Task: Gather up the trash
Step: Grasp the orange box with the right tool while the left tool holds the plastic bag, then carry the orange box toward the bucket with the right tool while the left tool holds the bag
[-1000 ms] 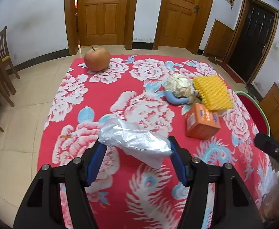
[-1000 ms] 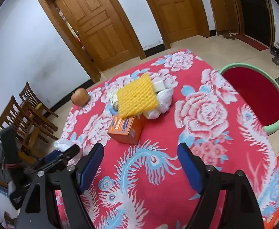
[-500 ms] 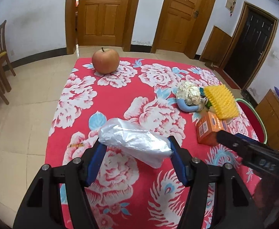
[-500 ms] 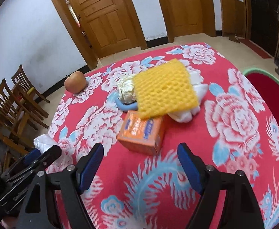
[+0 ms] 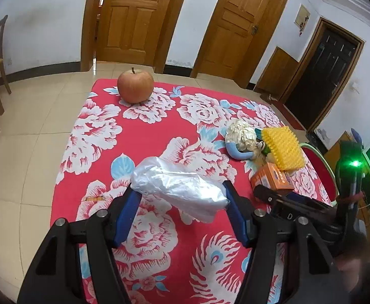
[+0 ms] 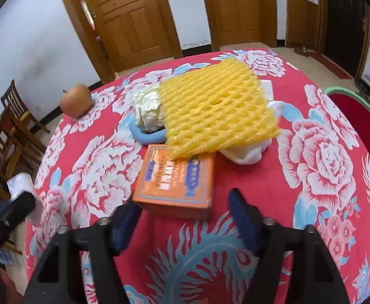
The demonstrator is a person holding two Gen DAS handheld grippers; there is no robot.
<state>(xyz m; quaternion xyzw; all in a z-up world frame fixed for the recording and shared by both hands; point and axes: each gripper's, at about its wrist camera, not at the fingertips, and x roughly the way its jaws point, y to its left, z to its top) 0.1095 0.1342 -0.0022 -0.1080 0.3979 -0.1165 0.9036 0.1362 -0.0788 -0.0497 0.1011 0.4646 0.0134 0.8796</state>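
Jaws of the left gripper (image 5: pixel 180 197) clamp a crumpled clear plastic bag (image 5: pixel 178 190) above the red floral tablecloth (image 5: pixel 144 131). Right gripper (image 6: pixel 185 209) is closing, pads not yet touching the flat orange cardboard box (image 6: pixel 176 179); beyond, yellow foam netting (image 6: pixel 216 107).

We count one apple (image 5: pixel 135 85), one orange box (image 6: pixel 176 179), one yellow foam net (image 6: pixel 216 109), one crumpled paper ball (image 6: pixel 148 109), one clear plastic bag (image 5: pixel 180 190), two wooden doors (image 5: pixel 131 17).
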